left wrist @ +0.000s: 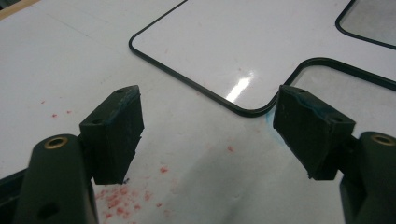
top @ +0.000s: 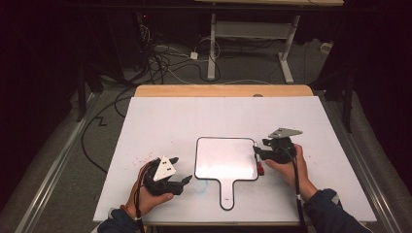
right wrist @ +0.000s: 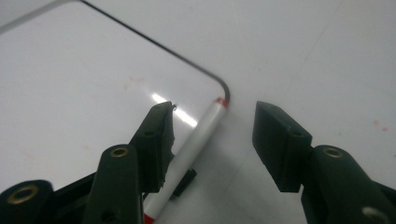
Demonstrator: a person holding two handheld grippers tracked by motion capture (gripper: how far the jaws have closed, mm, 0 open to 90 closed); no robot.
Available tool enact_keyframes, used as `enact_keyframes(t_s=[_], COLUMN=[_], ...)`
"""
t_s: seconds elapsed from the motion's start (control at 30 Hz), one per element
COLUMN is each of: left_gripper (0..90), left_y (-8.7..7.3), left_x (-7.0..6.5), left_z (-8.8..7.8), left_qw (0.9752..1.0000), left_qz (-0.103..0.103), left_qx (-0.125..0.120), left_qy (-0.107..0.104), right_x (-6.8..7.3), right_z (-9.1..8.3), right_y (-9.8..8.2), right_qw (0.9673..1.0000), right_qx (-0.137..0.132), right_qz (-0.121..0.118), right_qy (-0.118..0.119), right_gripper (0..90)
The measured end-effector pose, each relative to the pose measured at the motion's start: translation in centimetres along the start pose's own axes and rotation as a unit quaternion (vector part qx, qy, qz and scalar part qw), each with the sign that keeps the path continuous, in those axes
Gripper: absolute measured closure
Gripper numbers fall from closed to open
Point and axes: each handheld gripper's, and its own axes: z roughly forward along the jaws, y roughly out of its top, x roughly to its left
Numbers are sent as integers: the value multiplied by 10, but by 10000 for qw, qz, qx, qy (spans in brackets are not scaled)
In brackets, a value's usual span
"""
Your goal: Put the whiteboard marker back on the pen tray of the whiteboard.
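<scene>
Dark flooring with loose cables surrounds a white worktop (top: 160, 116) on which a small paddle-shaped whiteboard (top: 226, 158) lies flat, handle toward the person. A red-capped white marker (right wrist: 196, 144) rests along the board's right edge, near its corner, between the jaws of the right gripper (right wrist: 212, 126), which stand about half open with neither pad pressing on the barrel, so the pen appears to lie free. The left gripper (left wrist: 208, 128) hovers wide open and empty just beside the board's lower left corner, over red specks (left wrist: 116, 198) on the worktop. The step in hand looks like taking or releasing the marker; to do it well, the right gripper should probably centre the barrel between both pads, since the pen sits nearer one jaw, and close squarely across it so it does not roll off the rim, while the left gripper could steady the board. The marker's lower end is cut off behind the jaw, the high view shows it only as a small red fleck, and whether its cap is on cannot be made out.
</scene>
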Motion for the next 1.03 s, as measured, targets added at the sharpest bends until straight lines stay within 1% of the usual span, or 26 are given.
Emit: enact_keyframes(t_s=[0.07,0.1,0.17,0.23,0.3,0.37,0.43,0.47,0.53,0.6,0.67,0.7,0.83,0.87,0.93,1.0,1.03], left_gripper=[230,227,227,227,226,221,213,212,205,197,196,196,195,195,195,195,195], left_y=[-1,-1,-1,-2,-2,-2,-1,-1,-1,-1,-2,-2,-2,-2,-3,-3,-2], left_x=[0,0,0,0,-1,-2,-2,-2,-2,-3,-3,-2,-1,0,1,1,1], left_z=[-1,-1,-1,-1,-2,-3,-3,-3,-3,-2,-1,-1,-2,-2,-2,-3,-3], left_qw=[10000,10000,10000,9999,9998,9998,9997,9997,9995,9993,9989,9989,9987,9986,9984,9981,9981], left_qz=[7,16,24,52,100,108,125,134,161,178,224,236,223,219,195,206,214], left_qx=[2,10,7,34,47,33,35,50,80,121,161,174,159,169,171,178,174], left_qy=[35,54,82,105,134,152,196,214,256,306,369,377,434,462,498,558,560], right_x=[0,0,1,-1,-4,-7,-10,-11,-12,-14,-16,-17,-20,-20,-18,-16,-15], right_z=[-14,-21,-36,-51,-65,-78,-89,-94,-101,-105,-106,-107,-109,-108,-108,-108,-108], right_y=[1,1,-1,-6,-12,-21,-30,-36,-47,-58,-67,-69,-69,-68,-68,-66,-66], right_qw=[9994,9983,9962,9937,9917,9897,9884,9881,9872,9873,9879,9878,9881,9881,9874,9871,9870], right_qx=[-263,-423,-616,-862,-976,-1083,-1170,-1210,-1209,-1251,-1171,-1146,-1242,-1243,-1258,-1256,-1291], right_qz=[-244,-394,-612,-720,-826,-914,-940,-908,-960,-862,-845,-846,-643,-638,-726,-756,-744], right_qy=[0,45,-10,-33,-102,-224,-241,-288,-404,-470,-566,-620,-643,-637,-635,-640,-599], right_gripper=[435,428,400,381,357,347,318,317,302,279,254,251,237,237,233,229,226])
